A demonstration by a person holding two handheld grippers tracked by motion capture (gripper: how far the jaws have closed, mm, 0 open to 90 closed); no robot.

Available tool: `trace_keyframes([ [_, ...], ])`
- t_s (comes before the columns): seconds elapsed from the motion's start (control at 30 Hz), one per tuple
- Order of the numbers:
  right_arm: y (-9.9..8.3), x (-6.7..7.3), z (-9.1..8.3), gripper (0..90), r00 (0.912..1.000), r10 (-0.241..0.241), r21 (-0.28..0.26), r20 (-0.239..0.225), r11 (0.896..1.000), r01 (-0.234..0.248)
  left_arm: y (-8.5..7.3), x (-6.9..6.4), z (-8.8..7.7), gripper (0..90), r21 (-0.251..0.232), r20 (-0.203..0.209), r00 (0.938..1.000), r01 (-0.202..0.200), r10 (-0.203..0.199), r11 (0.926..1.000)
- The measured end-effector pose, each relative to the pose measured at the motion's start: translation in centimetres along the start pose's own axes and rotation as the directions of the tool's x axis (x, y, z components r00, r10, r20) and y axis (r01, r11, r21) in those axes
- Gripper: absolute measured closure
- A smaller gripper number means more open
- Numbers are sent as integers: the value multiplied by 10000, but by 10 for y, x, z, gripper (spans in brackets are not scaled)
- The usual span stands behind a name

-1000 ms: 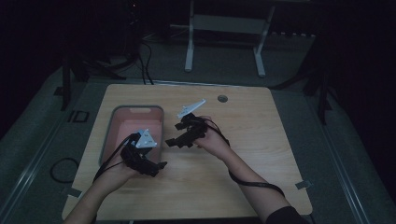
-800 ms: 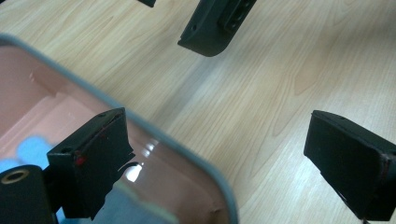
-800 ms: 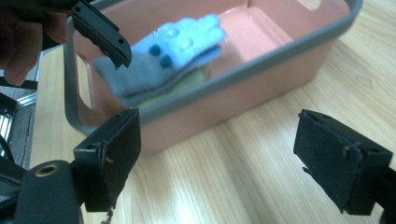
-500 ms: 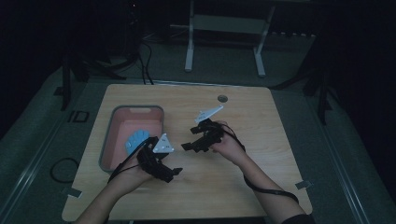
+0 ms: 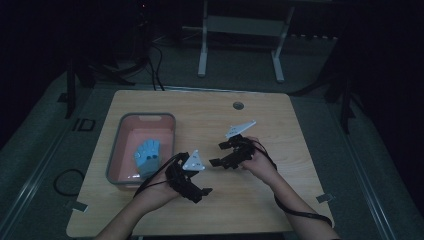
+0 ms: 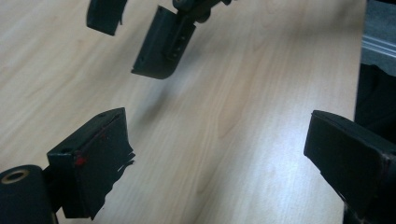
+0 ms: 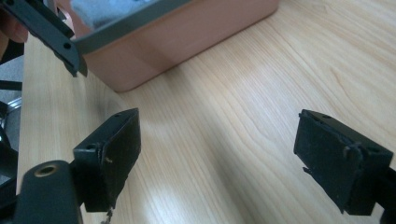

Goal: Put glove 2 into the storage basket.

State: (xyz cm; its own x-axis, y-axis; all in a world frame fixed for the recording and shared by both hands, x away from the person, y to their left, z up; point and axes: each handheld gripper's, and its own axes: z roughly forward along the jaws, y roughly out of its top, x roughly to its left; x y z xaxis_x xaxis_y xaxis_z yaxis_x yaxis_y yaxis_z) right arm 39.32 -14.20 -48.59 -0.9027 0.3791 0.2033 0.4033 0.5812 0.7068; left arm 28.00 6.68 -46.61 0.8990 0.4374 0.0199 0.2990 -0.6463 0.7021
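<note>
since a second ago both hands have drawn back from the pink plastic tub with the grey rim (image 5: 121,131); the light blue cloth (image 5: 148,156) lies inside it. the left gripper (image 5: 200,190) and right gripper (image 5: 218,155) hover over the wooden table (image 5: 280,125), jaws wide apart, empty.

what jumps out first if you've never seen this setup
First the pink bin at the left of the lit wooden table, with a blue cloth lying in it. Next, the two black tools over the table's middle: the left hand-held gripper and the right hand-held gripper, both with jaws wide apart and nothing between them, above bare wood.
</note>
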Motion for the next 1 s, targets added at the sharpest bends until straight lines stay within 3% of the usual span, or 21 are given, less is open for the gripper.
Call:
trace_keyframes([
  [0.7,-67,-4,-13,145,9981,594,148,145,9981,-596,-1,-17,40,72,-111,988,9944,-370,379,9993],
  [1.0,-93,-6,-17,146,9975,654,-340,282,9973,-644,-5,-23,54,73,-129,1336,9897,-501,514,9987],
])
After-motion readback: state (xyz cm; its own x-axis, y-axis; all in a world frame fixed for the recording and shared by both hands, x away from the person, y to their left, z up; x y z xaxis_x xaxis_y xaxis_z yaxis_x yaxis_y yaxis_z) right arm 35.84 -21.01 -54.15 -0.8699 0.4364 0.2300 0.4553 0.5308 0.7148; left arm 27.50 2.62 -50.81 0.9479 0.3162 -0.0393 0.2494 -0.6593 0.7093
